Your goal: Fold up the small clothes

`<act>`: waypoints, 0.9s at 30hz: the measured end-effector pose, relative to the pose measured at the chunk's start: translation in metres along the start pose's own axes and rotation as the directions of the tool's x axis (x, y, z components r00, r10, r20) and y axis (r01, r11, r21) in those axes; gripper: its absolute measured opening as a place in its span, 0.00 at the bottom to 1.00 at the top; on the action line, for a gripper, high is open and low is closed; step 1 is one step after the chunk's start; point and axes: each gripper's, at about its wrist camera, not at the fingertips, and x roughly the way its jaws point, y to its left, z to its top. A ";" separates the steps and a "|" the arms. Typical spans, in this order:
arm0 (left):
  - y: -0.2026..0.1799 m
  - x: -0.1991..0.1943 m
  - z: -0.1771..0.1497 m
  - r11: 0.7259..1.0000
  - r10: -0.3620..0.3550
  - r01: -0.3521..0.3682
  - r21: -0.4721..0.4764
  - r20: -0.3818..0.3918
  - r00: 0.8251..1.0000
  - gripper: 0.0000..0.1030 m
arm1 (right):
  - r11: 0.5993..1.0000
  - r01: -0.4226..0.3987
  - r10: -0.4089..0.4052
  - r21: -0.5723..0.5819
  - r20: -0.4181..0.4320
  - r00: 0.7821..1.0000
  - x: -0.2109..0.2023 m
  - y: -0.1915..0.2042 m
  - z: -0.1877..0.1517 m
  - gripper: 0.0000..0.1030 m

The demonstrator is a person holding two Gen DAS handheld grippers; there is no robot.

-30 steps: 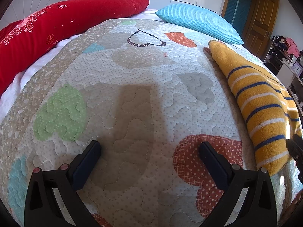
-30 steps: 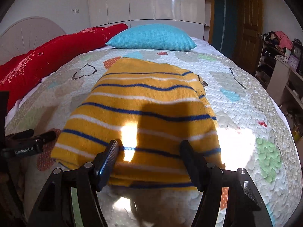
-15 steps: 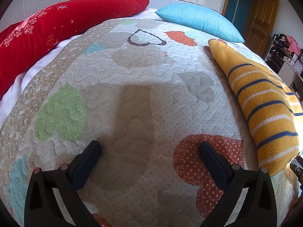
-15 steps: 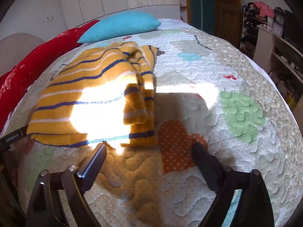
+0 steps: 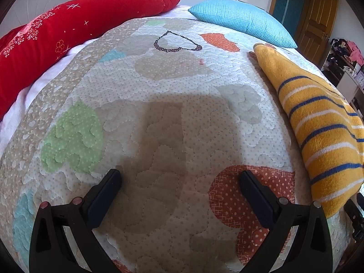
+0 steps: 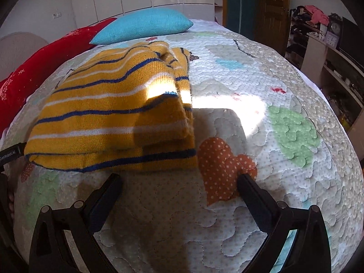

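Observation:
A folded yellow knit garment with blue and white stripes [image 6: 118, 113] lies flat on the quilted bedspread [image 6: 284, 182]. My right gripper [image 6: 178, 185] is open and empty, just in front of the garment's near right corner, over the quilt and apart from it. In the left wrist view the same garment [image 5: 318, 125] lies at the far right. My left gripper [image 5: 179, 179] is open and empty over bare quilt [image 5: 159, 91], well to the left of the garment.
A long red cushion [image 5: 68, 29] and a blue pillow [image 5: 241, 20] lie at the head of the bed. A wooden door [image 6: 270, 6] and cluttered shelves [image 6: 323, 29] stand beyond the bed's right side. The left gripper's body [image 6: 9, 154] shows at the left edge.
My right gripper has let go of the garment's near edge and drawn back to the right, now off the cloth. The left gripper has stayed almost still.

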 end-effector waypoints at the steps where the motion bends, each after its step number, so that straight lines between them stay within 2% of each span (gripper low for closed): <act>1: -0.002 0.001 0.001 1.000 0.010 -0.010 0.009 -0.006 1.000 1.00 | 1.000 -0.001 0.001 0.003 0.005 1.000 -0.001 0.000 -0.001 1.00; 6: -0.003 0.003 0.002 1.000 0.011 -0.011 0.013 -0.014 1.000 1.00 | 0.998 0.049 -0.048 -0.030 0.032 0.998 -0.002 0.008 -0.006 1.00; 10: -0.009 -0.010 -0.007 0.999 0.032 -0.032 0.017 0.017 0.999 1.00 | 0.996 0.078 -0.075 -0.053 0.068 0.995 -0.006 0.012 -0.010 1.00; 12: -0.020 -0.022 -0.013 0.999 0.023 -0.024 0.034 0.027 0.999 1.00 | 0.997 0.067 -0.064 -0.031 0.099 0.993 -0.012 0.009 -0.014 1.00; 16: -0.062 -0.049 -0.030 0.993 -0.062 0.056 0.106 0.054 0.997 1.00 | 0.998 0.047 -0.051 0.032 0.167 0.985 -0.024 0.002 -0.026 1.00; 19: -0.084 -0.066 -0.039 0.993 -0.028 0.011 0.120 0.136 0.990 1.00 | 0.998 0.050 -0.058 0.049 0.177 0.983 -0.026 0.003 -0.029 1.00; 21: -0.088 -0.068 -0.042 0.996 -0.031 0.021 0.083 0.113 0.993 1.00 | 0.996 0.056 -0.066 0.063 0.178 0.982 -0.027 0.002 -0.030 1.00; 23: -0.091 -0.070 -0.049 0.996 -0.068 0.060 0.071 0.108 0.992 1.00 | 0.994 0.055 -0.071 0.092 0.181 0.981 -0.028 -0.002 -0.030 1.00; 25: -0.101 -0.064 -0.061 0.990 -0.073 0.061 0.123 0.097 0.993 1.00 | 0.994 0.043 -0.060 0.101 0.179 0.982 -0.027 -0.004 -0.030 1.00; 27: -0.109 -0.049 -0.073 0.984 -0.038 0.025 0.174 0.071 0.997 1.00 | 0.994 0.044 -0.061 0.098 0.172 0.983 -0.026 -0.003 -0.031 1.00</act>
